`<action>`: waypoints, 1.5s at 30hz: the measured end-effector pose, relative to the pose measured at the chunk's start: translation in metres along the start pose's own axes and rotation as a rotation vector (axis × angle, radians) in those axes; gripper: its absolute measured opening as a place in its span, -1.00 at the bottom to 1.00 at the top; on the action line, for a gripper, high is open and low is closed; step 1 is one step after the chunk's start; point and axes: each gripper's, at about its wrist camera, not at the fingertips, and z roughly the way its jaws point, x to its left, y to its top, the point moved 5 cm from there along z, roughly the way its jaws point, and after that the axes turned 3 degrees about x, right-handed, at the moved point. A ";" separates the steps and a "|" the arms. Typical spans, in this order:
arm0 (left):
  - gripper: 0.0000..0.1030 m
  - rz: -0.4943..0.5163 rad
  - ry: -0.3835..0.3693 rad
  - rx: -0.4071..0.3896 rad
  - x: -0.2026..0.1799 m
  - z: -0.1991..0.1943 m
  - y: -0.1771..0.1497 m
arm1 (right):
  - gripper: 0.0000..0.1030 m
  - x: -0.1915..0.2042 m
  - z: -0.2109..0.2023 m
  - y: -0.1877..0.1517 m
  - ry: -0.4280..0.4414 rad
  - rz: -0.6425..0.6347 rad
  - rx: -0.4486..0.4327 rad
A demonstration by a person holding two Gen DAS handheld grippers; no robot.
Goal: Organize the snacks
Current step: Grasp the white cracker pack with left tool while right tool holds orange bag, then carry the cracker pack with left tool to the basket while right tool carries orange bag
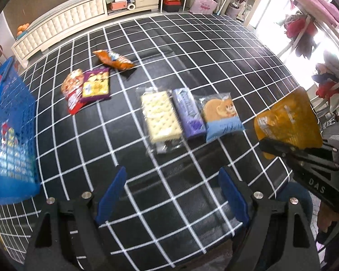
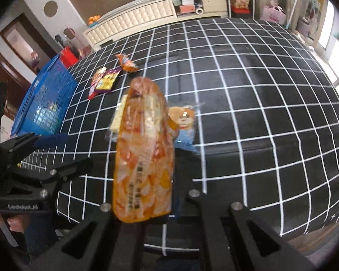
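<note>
A: Right gripper [image 2: 144,216]?

B: Clamped on an orange pouch [image 2: 144,158], gripping its near end. Pouch sticks up and away from the jaws, clear of the cloth. Same pouch [image 1: 287,122] shows in the left view, far right, held above the cloth edge by the right gripper [image 1: 289,146].

A: Left gripper [image 1: 171,194]?

B: Jaws apart, nothing between the blue pads [image 1: 111,192]. It hangs over the near part of the black grid cloth [image 1: 214,56]. From the right view it sits at the left edge, low [image 2: 56,144].

A: Snacks on the cloth?

B: Three in a row, centre, touching or nearly so: cracker pack [image 1: 160,117] on the left, purple pack [image 1: 188,115] in the middle, bear-print bag [image 1: 222,115] on the right. Farther and to the left, a red bag [image 1: 73,91] with a purple-yellow bag [image 1: 96,85] overlapping its right side. Beyond those, an orange chip bag [image 1: 115,59], alone.

A: Basket?

B: Blue basket [image 1: 9,124], left edge of the cloth. Some packs show through the mesh; too blurred to name.

A: Background?

B: Long white cabinet [image 1: 74,24] along the far wall.
</note>
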 end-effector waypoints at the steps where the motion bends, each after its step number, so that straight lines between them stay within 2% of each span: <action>1: 0.60 0.003 0.002 0.004 -0.002 0.004 0.006 | -0.90 -0.004 -0.001 0.001 0.001 0.006 -0.003; 6: 0.60 -0.011 0.037 0.013 0.004 0.020 0.030 | -0.90 -0.012 -0.001 0.008 0.008 0.012 -0.009; 12: 0.60 -0.070 0.059 0.069 0.024 0.050 0.052 | -0.90 -0.011 0.007 0.027 0.006 -0.019 -0.008; 18: 0.60 -0.082 0.052 0.095 0.031 0.071 0.066 | -0.90 -0.007 0.020 0.044 0.039 -0.020 0.008; 23: 0.57 -0.084 0.006 0.085 0.032 0.077 0.072 | -0.90 0.001 0.033 0.053 0.059 -0.030 0.034; 26: 0.37 -0.063 -0.016 0.068 0.027 0.076 0.076 | -0.90 0.003 0.037 0.056 0.070 -0.033 0.043; 28: 0.16 -0.063 -0.002 0.069 0.029 0.075 0.077 | -0.90 0.003 0.037 0.057 0.074 -0.036 0.041; 30: 0.16 -0.031 0.047 0.085 0.032 0.076 0.075 | -0.90 0.004 0.035 0.059 0.078 -0.041 0.035; 32: 0.16 -0.027 0.012 0.094 0.031 0.077 0.073 | -0.90 0.005 0.034 0.058 0.083 -0.042 0.030; 33: 0.15 -0.014 0.019 0.104 0.030 0.080 0.071 | -0.90 0.006 0.034 0.059 0.084 -0.043 0.028; 36: -0.07 0.038 0.085 0.104 0.024 0.085 0.069 | -0.90 0.008 0.036 0.059 0.088 -0.046 0.030; 37: -0.20 0.048 0.088 0.099 0.021 0.085 0.067 | -0.90 0.009 0.036 0.059 0.089 -0.048 0.030; 41: -0.22 0.070 0.089 0.094 0.015 0.084 0.064 | -0.90 0.009 0.034 0.058 0.086 -0.048 0.031; 45: -0.22 0.073 0.084 0.050 0.017 0.065 0.055 | -0.90 0.014 0.028 0.059 0.074 -0.056 0.027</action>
